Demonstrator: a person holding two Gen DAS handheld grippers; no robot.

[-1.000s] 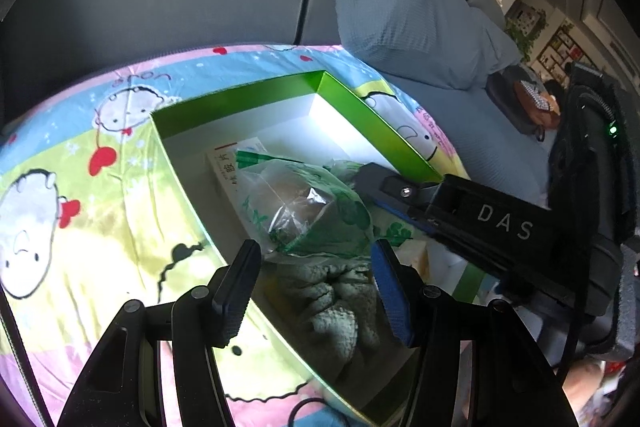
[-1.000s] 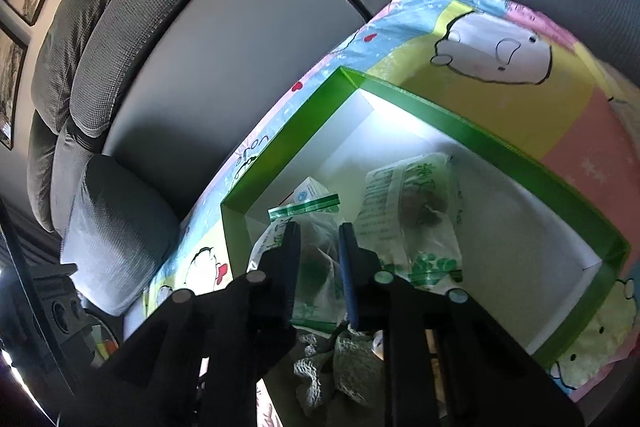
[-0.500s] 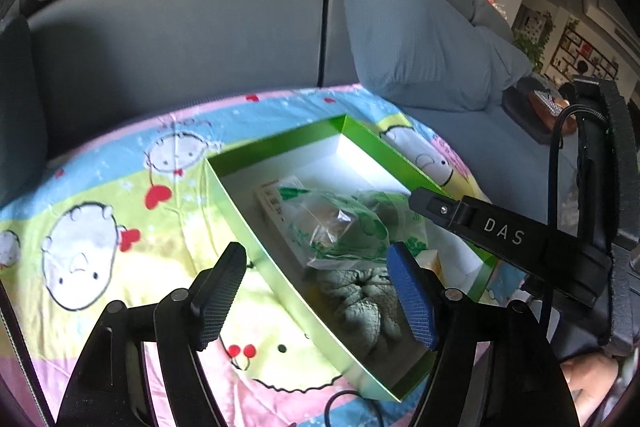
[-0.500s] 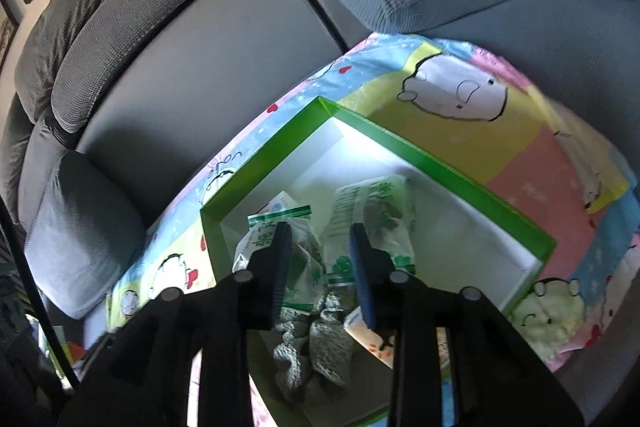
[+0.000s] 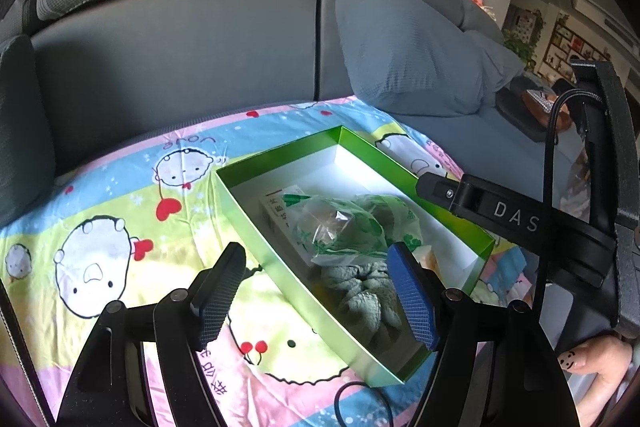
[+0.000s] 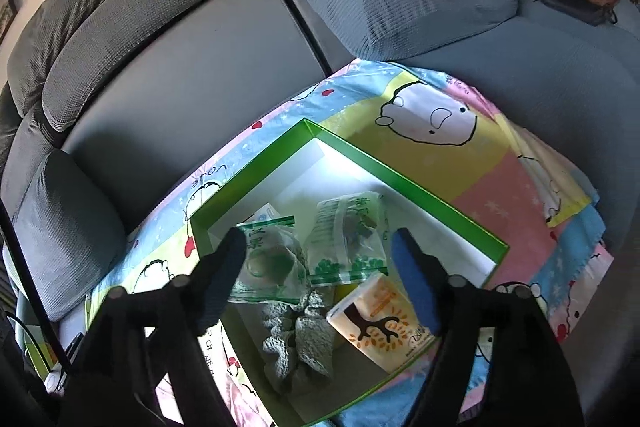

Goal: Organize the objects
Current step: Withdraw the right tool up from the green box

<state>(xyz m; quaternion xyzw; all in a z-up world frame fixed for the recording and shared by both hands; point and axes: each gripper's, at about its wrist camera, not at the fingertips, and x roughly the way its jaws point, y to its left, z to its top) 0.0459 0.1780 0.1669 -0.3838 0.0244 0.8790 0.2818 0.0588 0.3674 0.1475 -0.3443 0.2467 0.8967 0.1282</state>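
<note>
Grippers both stand wide and empty above the green box (image 6: 404, 183), the left gripper (image 5: 320, 291) beside the right gripper (image 6: 320, 279), which has let go its green-printed bag (image 6: 266, 259) inside, so this placing seems done; only the right view shows the orange carton (image 6: 384, 319).

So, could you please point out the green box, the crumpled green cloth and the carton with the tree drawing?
green box (image 6: 404, 183), right wrist view, far rim.
crumpled green cloth (image 6: 308, 343), right wrist view, middle folds.
carton with tree drawing (image 6: 380, 319), right wrist view, printed face.
</note>
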